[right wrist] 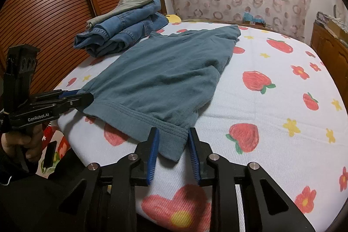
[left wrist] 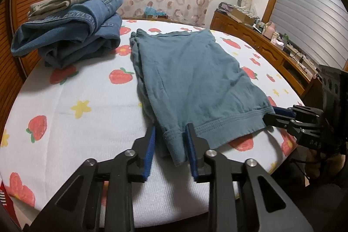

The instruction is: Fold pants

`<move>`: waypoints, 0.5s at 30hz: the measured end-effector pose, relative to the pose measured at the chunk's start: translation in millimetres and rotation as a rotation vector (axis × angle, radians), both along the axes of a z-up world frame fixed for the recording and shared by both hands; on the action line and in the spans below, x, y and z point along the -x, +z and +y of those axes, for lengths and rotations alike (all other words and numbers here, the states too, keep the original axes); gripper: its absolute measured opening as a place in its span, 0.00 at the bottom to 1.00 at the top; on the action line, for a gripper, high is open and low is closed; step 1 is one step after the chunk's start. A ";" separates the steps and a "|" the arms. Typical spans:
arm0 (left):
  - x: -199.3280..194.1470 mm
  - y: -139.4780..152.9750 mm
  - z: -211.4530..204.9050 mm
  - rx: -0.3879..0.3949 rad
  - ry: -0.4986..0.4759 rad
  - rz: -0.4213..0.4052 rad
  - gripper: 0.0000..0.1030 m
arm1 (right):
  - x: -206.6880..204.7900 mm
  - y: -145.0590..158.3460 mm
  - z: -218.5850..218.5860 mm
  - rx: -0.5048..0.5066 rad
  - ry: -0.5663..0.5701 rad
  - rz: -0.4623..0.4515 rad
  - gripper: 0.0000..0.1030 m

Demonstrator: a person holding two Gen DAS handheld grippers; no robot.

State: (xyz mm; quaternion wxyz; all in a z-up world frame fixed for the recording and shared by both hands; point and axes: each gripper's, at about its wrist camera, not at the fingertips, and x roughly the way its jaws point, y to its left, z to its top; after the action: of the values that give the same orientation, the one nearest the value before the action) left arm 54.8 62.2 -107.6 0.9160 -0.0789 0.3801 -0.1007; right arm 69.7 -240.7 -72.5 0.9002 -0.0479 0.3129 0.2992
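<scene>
Teal pants (left wrist: 195, 79) lie folded flat on the strawberry-print bed sheet (left wrist: 76, 123), hem band toward me. My left gripper (left wrist: 171, 145) has the near left corner of the hem between its blue pads and is shut on it. In the right wrist view the same pants (right wrist: 165, 71) stretch away over the sheet (right wrist: 271, 145), and my right gripper (right wrist: 173, 145) pinches the near right hem corner. Each gripper also shows from the side in the other's view: the right gripper (left wrist: 269, 116) and the left gripper (right wrist: 87, 97), both tips at the hem's ends.
A stack of folded jeans (left wrist: 71, 36) topped by a khaki garment sits at the far left of the bed. Slatted wooden doors (right wrist: 43, 14) stand behind it. A wooden dresser (left wrist: 261, 45) with clutter runs along the right. A person's hand (right wrist: 13, 145) holds the left gripper.
</scene>
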 end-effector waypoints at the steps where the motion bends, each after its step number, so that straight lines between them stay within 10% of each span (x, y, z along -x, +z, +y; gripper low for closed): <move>1: 0.4 0.7 -0.4 0.000 -0.001 -0.003 0.18 | -0.4 0.2 -0.8 -0.009 0.002 0.004 0.20; 15: 13.6 28.0 -3.7 0.017 -0.042 -0.045 0.11 | 15.2 21.1 -8.7 -0.034 0.059 -0.022 0.10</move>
State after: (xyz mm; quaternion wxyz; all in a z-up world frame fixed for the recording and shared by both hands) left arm 41.2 58.5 -79.6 0.9214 -0.0764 0.3600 -0.1250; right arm 54.5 -249.5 -51.5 0.8949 -0.0449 0.2964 0.3305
